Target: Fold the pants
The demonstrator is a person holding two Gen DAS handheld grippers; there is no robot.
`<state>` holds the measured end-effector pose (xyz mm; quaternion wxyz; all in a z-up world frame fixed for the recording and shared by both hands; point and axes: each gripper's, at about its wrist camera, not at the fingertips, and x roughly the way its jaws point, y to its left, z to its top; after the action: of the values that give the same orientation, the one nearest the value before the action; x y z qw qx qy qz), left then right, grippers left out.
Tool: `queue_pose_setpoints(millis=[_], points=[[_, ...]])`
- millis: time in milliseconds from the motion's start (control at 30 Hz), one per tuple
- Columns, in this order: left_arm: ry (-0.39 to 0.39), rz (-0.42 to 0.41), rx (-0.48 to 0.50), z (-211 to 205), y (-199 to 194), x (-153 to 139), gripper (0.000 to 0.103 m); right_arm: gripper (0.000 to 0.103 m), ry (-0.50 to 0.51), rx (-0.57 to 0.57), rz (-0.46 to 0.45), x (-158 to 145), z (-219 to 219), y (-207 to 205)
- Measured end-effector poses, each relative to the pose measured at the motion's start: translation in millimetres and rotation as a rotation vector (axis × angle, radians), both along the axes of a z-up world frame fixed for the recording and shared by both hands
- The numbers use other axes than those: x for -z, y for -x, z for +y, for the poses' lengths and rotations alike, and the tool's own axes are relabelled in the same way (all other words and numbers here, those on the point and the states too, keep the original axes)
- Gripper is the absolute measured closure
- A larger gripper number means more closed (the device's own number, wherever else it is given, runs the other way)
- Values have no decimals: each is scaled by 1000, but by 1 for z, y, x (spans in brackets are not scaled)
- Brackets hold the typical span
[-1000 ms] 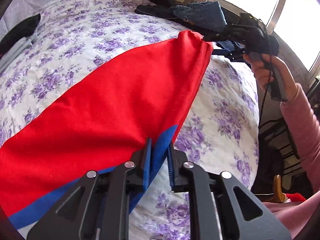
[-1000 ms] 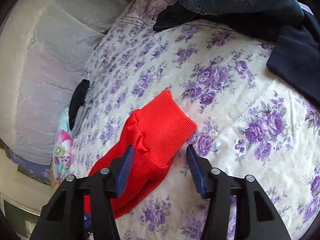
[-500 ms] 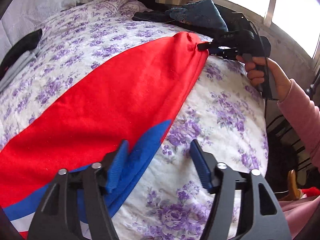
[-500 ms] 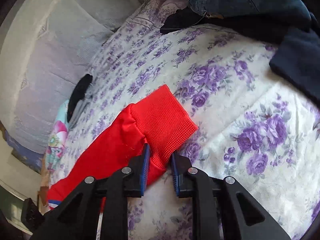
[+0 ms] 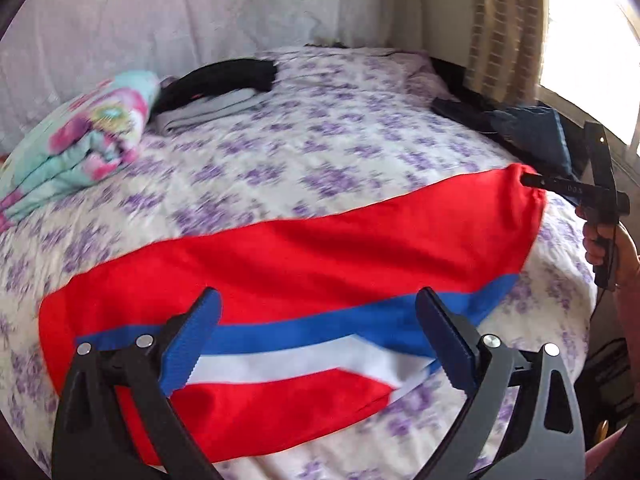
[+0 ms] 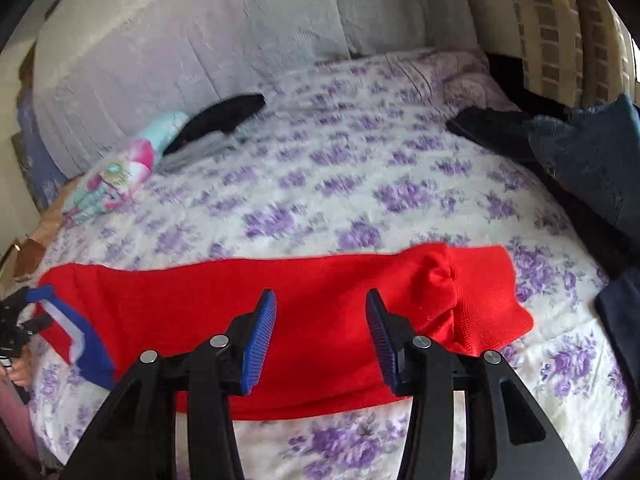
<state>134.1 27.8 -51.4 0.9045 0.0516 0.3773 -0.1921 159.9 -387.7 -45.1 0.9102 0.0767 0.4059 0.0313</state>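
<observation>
while both jaws gape, red pants (image 5: 320, 248) lie flat beneath them.

No lettering, label, brand or number reads out anywhere in either view. The right gripper (image 5: 568, 188), seen from the left wrist, carries a few tiny pale marks on its black body, too small to make out.

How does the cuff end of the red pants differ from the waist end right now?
The cuff end is plain red ribbed knit and narrow; the waist end is wider, smooth fabric crossed by blue and white stripes. The cuff end lies nearest the right gripper, the waist end under the left gripper. Both ends lie flat on the floral bedspread, and both grippers are open, gripping neither.
</observation>
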Motion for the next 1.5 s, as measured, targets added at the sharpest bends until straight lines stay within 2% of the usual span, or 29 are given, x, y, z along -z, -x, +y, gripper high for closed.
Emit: queue_pose_setpoints(millis=[33,67,100,167,233,333,433,500,533,600,633,667,700,733,800,867,900,967,1000,1067,1100,1167,1200,1233,1267,1333,1400,1500], points=[[-7,39,-52,14,-6,9,8,61,41,63,65,18,-8,-13],[-7,75,-94,25,-10,18,8,63,23,98,101,34,-17,-22],[1,109,-128,37,-14,25,9,63,-6,113,89,36,-23,-23],[38,117,-123,49,-7,26,10,60,-8,158,80,23,-20,-21],[26,65,-119,50,3,16,9,57,13,150,34,5,-2,-12],[-12,6,-131,54,8,7,9,57,-11,-16,-10,-19,44,-3],[15,25,-122,61,7,7,9,56,-21,-231,-12,-26,104,2],[-13,53,-106,58,6,14,8,48,-10,-370,14,-23,145,2],[-53,58,-95,54,7,20,8,37,1,-440,64,-14,167,1],[-146,53,-73,44,12,31,7,35,60,-526,230,12,199,-5],[-196,38,-58,38,17,35,6,33,118,-533,311,27,212,-6],[-209,33,-46,35,19,36,5,33,166,-541,305,27,220,-5],[-194,32,-26,35,20,35,5,33,193,-567,305,21,227,-5],[-163,38,-16,37,20,34,5,33,177,-600,296,10,234,-7],[-82,49,-14,45,17,30,5,33,105,-659,216,-18,246,-14],[6,59,-9,51,15,26,5,33,77,-691,158,-34,258,-27],[31,64,-3,53,15,26,5,33,73,-702,143,-37,265,-37],[23,77,0,51,13,29,5,33,79,-716,133,-35,278,-65],[4,85,0,49,12,32,5,34,89,-717,141,-31,284,-77],[-62,83,2,41,12,37,5,48,109,-730,179,-17,299,-101],[-94,78,5,36,13,39,5,50,125,-741,202,-8,306,-111],[-109,81,8,35,12,41,5,61,189,-760,248,9,318,-125],[-101,86,12,36,11,41,5,67,205,-771,266,13,322,-129],[-90,92,16,38,11,41,5,80,201,-798,288,15,326,-130],[-86,91,19,38,10,41,5,88,203,-808,290,16,327,-126],[-81,92,22,39,10,41,5,95,252,-832,237,4,332,-110],[-56,89,25,42,10,39,5,97,289,-862,174,-7,335,-90],[64,71,29,59,15,24,5,97,314,-905,137,-9,336,-66]])
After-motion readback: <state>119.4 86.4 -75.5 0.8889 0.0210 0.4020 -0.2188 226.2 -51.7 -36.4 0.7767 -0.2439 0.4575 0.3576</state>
